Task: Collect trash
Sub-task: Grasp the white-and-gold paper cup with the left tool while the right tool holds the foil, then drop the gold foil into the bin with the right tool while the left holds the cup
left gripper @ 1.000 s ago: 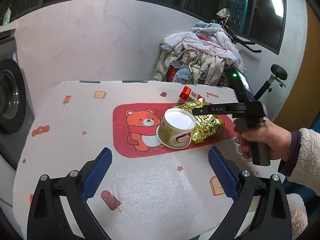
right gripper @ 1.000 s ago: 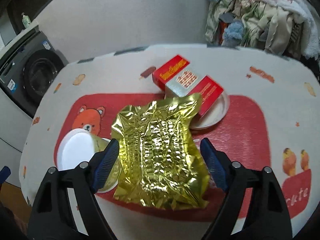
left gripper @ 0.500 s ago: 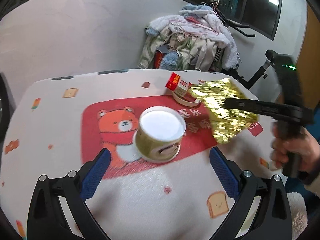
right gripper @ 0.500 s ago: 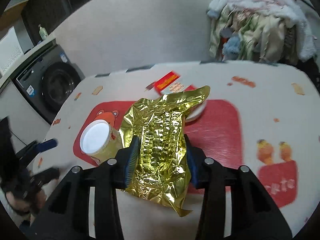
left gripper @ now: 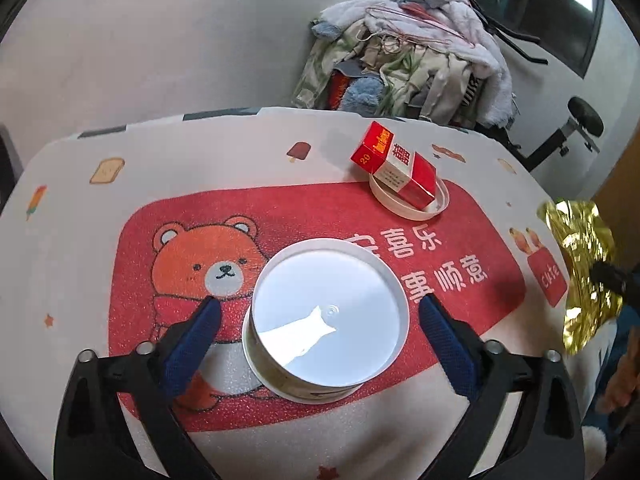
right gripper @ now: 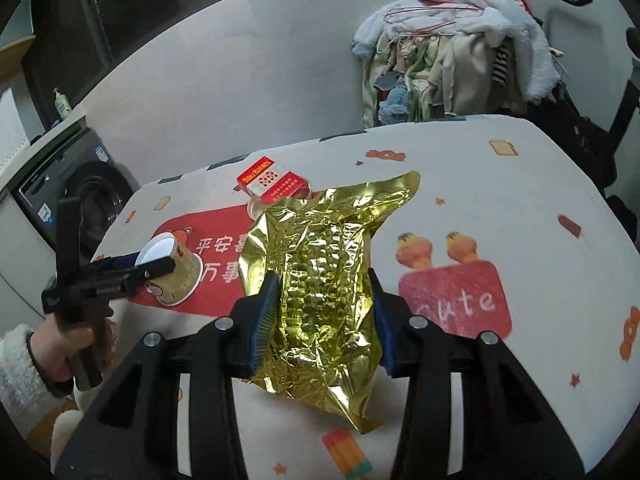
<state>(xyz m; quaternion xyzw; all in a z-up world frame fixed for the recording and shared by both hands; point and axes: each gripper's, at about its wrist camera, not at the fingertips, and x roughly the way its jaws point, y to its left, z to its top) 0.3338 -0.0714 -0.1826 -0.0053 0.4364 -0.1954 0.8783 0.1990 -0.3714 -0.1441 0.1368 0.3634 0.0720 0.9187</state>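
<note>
Gold foil wrapper (right gripper: pixel 320 284) is pinched between the blue pads of the right tool (right gripper: pixel 324 312) and hangs clear of the surface (right gripper: pixel 500 208), toward its right near corner; in the left view it shows only as a crumpled edge at the right border. Left tool (left gripper: pixel 316 320) is spread wide, one pad on each side of the paper cup (left gripper: pixel 326 316), which lies tilted on the red bear mat (left gripper: pixel 280 216) with its white base turned toward the camera. Neither pad appears to touch the cup wall.

Judgement on the step in hand: the cup is thin and light, so closing should be gradual and centred on the wall below the rim, pads level with each other, or it will likely crush or squirt out. A lift is advisable only once both pads bear evenly.

Remaining trash: a red cigarette box (left gripper: pixel 394 170) resting in a shallow white lid (left gripper: pixel 436 204) at the far right of the mat.

Not determinable: no bin or bag is in view, so the drop point is unknown. Cup contents cannot be seen. The wrapper's far side and whether it is empty are hidden. A clothes pile (left gripper: pixel 408 60) behind the surface is cluttered and unreadable.
</note>
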